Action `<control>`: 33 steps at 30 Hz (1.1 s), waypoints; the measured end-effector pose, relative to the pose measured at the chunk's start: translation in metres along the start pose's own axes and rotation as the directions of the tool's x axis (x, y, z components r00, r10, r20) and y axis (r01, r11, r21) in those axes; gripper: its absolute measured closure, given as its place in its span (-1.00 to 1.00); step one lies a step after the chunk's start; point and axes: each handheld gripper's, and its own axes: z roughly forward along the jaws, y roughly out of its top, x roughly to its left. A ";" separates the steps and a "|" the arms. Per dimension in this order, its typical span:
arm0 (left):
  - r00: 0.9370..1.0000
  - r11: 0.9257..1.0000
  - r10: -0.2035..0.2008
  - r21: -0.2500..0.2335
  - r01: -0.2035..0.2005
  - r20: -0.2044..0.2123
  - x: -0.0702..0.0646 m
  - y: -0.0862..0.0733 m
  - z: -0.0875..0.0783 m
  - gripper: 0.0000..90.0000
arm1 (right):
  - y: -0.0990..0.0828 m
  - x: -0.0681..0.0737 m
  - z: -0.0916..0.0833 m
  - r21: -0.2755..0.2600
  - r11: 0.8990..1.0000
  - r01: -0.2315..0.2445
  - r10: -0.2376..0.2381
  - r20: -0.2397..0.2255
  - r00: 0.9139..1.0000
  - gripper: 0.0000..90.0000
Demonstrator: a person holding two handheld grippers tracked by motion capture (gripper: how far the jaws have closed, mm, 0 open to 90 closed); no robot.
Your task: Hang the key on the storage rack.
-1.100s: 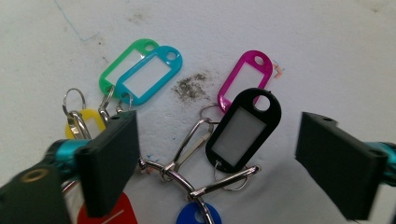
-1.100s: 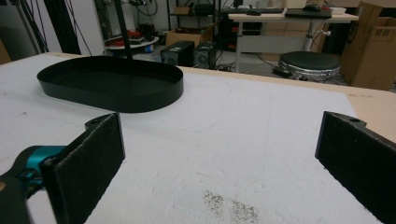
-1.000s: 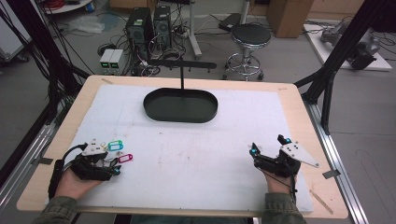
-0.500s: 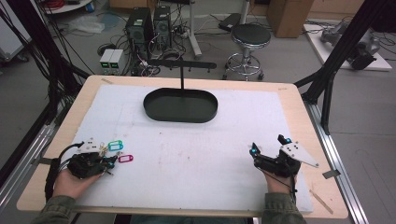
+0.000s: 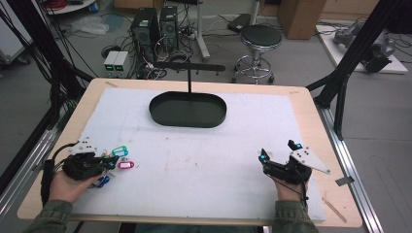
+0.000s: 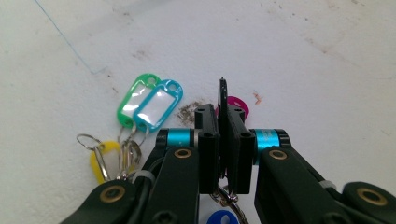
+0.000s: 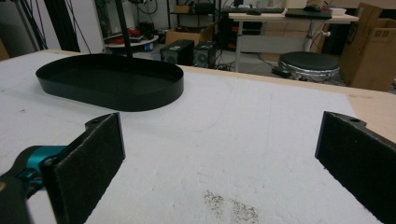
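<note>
Between the left gripper's (image 6: 223,140) closed jaws sits a thin black key tag (image 6: 222,100), edge-on; green (image 6: 135,98), blue (image 6: 159,103) and yellow tags (image 6: 100,161) lie just left. Right gripper (image 7: 219,154) stands wide open (holding nothing), black oval tray (image 7: 112,81) ahead.

Even overhead light is washing the white desk (image 5: 204,160) (shadows staying faint), while the high view is looking soft and grainy.

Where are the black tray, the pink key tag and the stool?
black oval tray (image 5: 165,116): high view, left rim.
pink key tag (image 5: 126,165): high view, its label window.
round stool (image 5: 261,35): high view, seat top.
</note>
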 end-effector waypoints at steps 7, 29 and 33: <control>0.998 0.994 -0.047 -0.096 0.050 0.037 0.011 0.009 -0.022 0.88 | 0.000 0.000 -0.001 0.002 1.000 -0.006 0.006 0.002 1.000 -0.99; 0.998 0.984 -0.024 -0.173 0.034 0.058 0.029 0.075 -0.043 0.88 | 0.001 0.000 -0.002 -0.012 1.000 -0.009 0.009 0.003 1.000 -0.99; 0.998 0.982 -0.024 -0.185 0.035 0.063 0.030 0.081 -0.044 0.88 | 0.001 0.000 -0.003 -0.012 1.000 -0.017 0.017 0.004 1.000 -0.99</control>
